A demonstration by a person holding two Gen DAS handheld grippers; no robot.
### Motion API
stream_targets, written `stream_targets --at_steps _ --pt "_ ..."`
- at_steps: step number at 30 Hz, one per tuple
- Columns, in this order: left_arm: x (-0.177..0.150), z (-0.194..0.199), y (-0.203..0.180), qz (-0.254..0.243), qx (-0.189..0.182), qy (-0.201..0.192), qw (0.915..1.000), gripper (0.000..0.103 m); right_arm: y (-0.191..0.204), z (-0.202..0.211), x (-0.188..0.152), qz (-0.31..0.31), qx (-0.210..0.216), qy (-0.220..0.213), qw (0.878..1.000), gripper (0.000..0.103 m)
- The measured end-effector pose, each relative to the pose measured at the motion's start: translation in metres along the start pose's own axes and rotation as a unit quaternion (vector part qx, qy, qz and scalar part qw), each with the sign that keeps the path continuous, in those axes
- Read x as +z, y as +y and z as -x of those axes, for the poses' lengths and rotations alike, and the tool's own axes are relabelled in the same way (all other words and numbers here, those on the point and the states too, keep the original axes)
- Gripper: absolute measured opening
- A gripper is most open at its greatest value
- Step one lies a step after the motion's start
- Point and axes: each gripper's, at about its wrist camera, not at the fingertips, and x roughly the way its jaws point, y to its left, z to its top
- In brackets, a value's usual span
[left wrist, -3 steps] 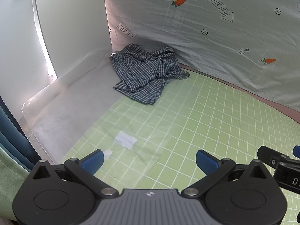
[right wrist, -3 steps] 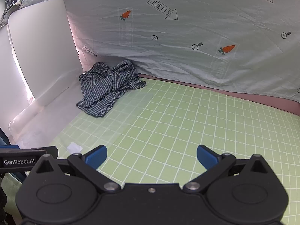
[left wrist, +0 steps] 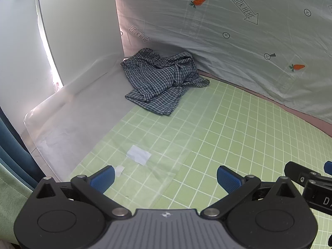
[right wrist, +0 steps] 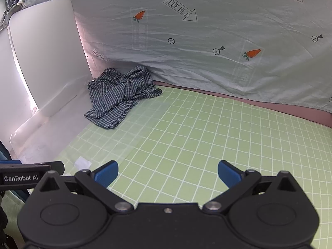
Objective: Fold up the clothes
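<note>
A crumpled blue-and-white checked garment lies in a heap at the far left corner of the green grid mat, against the hanging sheet. My left gripper is open, with nothing between its blue pads, well short of the garment. My right gripper is open too and empty, over bare mat to the right of the heap. Part of the right gripper's body shows at the right edge of the left wrist view, and the left gripper's body at the left edge of the right wrist view.
A pale sheet printed with carrots and arrows hangs as the back wall. White panels stand on the left, with a translucent sheet at their foot. Small white paper scraps lie on the near mat.
</note>
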Motion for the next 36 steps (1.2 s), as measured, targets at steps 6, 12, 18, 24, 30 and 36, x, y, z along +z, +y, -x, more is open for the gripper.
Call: stream_targets --at_steps 6,12,18,24,30,36 --pt "-0.0012 -0.002 -0.002 -0.003 -0.001 0.0 1.0 0.103 -0.0005 -0.0015 -0.0006 0.001 -0.003 0.0 1.0 0.103" --pt "-0.004 -0.003 -0.0028 -0.002 0.001 -0.001 1.0 0.103 0.0009 -0.0006 -0.0009 0.0 -0.004 0.001 1.0 0.103" --pt "-0.0041 -0.0026 -0.0056 -0.002 0.003 -0.001 1.0 0.103 -0.0025 -0.0018 0.0008 0.0 -0.001 0.001 1.0 0.103" --pt "-0.0034 -0.0037 -0.0037 -0.004 0.003 0.001 1.0 0.103 -0.002 -0.0013 0.0004 -0.001 -0.002 0.001 1.0 0.103" --pt "-0.0036 -0.003 -0.0027 -0.003 0.003 0.002 1.0 0.103 -0.0008 -0.0019 0.0013 -0.001 -0.002 0.003 1.0 0.103" --pt "-0.0026 -0.0019 -0.002 -0.002 0.003 0.002 1.0 0.103 -0.0016 -0.0025 0.0012 0.0 -0.002 0.003 1.0 0.103"
